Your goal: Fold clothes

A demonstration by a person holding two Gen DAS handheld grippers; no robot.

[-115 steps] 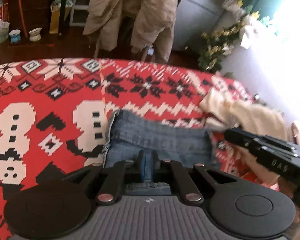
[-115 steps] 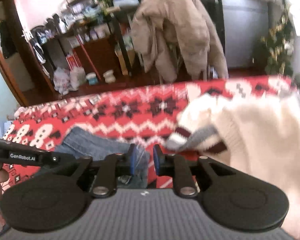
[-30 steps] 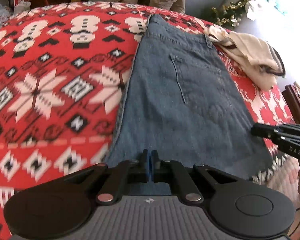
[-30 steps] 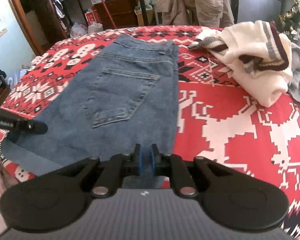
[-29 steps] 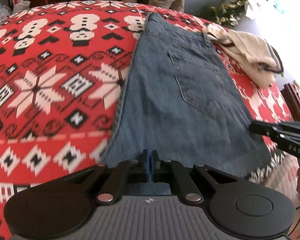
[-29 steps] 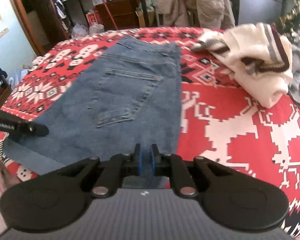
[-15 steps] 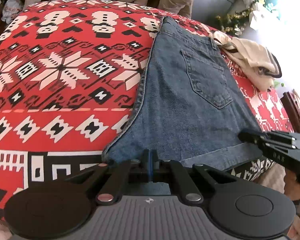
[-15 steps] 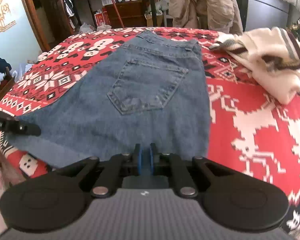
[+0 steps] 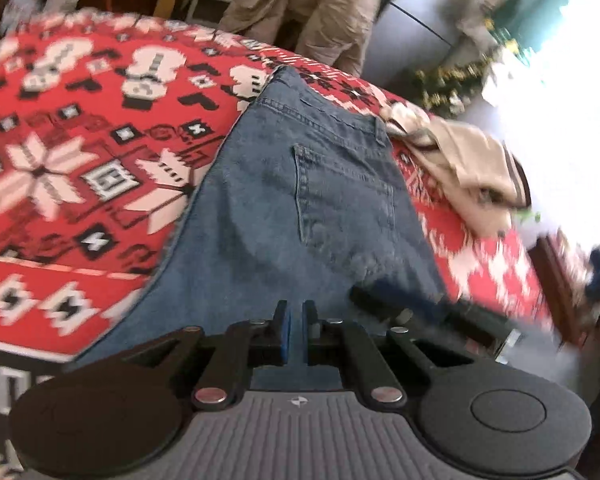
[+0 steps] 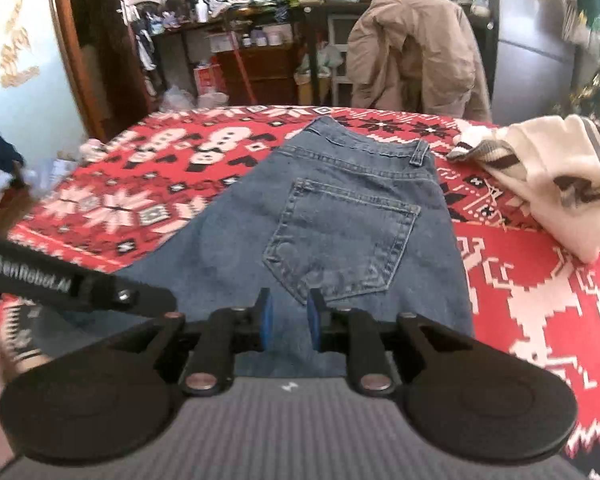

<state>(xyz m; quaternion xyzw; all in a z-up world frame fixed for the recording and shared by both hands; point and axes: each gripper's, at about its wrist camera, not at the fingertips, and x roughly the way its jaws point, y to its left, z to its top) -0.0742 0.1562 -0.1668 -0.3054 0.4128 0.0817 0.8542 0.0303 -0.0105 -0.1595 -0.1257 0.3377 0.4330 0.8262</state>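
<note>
Blue jeans [image 9: 320, 208] lie spread flat, back pocket up, on the red patterned blanket [image 9: 80, 160]. My left gripper [image 9: 295, 330] sits at their near hem, its pads a sliver apart with denim between them. In the right wrist view the jeans [image 10: 340, 232] run away from my right gripper [image 10: 290, 320], whose jaws are opening; denim shows in the gap, and the pads stand clear of it. One of the left gripper's fingers [image 10: 140, 296] reaches over the jeans' near left part. A blurred finger of the right gripper [image 9: 400, 308] lies close beside the left one.
A cream striped sweater [image 10: 548, 184] is heaped on the blanket [image 10: 540, 300] right of the jeans. Behind the bed, a beige coat [image 10: 416, 52] hangs over a chair and cluttered shelves [image 10: 260, 40] stand. Dark wooden furniture [image 9: 560, 280] stands off the right edge.
The right gripper's jaws have spread apart from their grip on the hem. The jeans now lie nearer the front edge. The left gripper has rolled, and the two grippers are closer together.
</note>
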